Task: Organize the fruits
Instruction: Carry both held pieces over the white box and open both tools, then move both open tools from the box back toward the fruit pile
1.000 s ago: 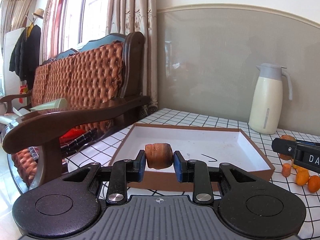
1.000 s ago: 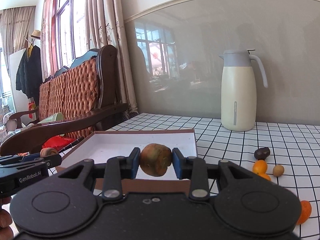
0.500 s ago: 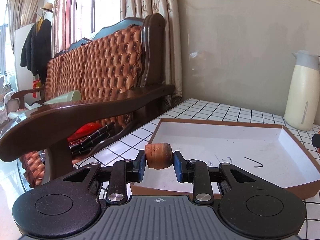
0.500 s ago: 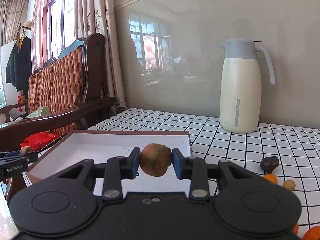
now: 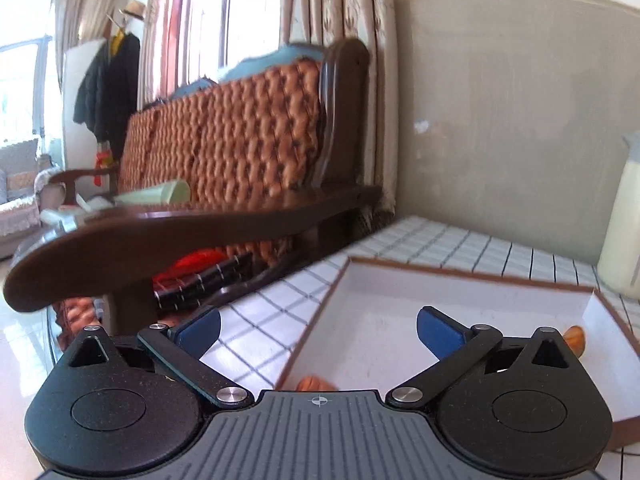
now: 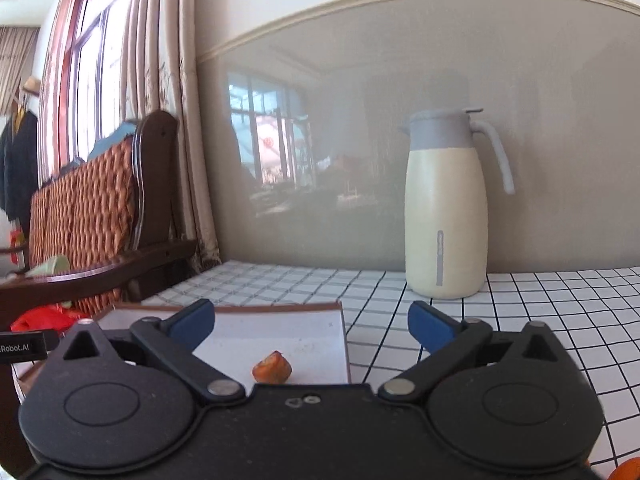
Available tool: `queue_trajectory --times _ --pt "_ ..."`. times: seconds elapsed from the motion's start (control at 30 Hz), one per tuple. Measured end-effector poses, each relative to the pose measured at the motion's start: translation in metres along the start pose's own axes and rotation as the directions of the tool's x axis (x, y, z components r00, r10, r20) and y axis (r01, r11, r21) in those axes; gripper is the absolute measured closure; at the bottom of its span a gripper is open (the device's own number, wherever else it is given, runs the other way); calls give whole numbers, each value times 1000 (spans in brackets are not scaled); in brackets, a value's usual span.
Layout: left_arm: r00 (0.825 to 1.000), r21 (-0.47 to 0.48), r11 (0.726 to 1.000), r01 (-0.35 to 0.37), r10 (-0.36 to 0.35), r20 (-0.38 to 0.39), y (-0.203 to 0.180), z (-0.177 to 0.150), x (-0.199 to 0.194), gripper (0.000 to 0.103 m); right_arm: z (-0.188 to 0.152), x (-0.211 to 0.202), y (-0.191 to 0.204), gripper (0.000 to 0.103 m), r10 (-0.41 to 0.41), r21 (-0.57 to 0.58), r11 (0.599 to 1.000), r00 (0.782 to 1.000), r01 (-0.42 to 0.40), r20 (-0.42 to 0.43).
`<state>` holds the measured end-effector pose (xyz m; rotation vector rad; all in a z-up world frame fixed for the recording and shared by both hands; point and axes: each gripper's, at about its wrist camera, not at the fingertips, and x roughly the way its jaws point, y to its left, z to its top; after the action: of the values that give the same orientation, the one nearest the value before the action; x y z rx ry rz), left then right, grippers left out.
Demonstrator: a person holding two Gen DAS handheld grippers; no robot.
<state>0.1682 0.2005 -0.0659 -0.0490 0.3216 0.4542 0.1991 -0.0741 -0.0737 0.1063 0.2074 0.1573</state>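
My left gripper is opening wide with nothing between its blue pads. Just below it, a brown fruit lies in the white box with a brown rim, half hidden by the gripper body. A second brownish fruit lies near the box's right wall. My right gripper is also opening, empty, over the box's near corner. An orange-brown fruit rests on the box floor beneath it.
A cream and grey jug stands on the checked tablecloth by the wall. An orange fruit peeks in at the lower right. A wooden sofa with a padded back borders the table's left edge. The left gripper's tip shows at the left.
Both grippers have gone from shut on a fruit to wide open. The two fruits have dropped into the box. Both views swung left and closer over the box.
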Motion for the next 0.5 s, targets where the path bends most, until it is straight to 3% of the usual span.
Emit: queue_trajectory --times 0.13,0.5 --pt "998 17 999 -28 27 53 0 4 -15 0 7 -10 -10 6 2 24 1000 999 -3 38" --pt "1000 63 998 -2 2 5 -14 -2 -18 0 0 -8 -14 6 -43 2 999 999 43 14"
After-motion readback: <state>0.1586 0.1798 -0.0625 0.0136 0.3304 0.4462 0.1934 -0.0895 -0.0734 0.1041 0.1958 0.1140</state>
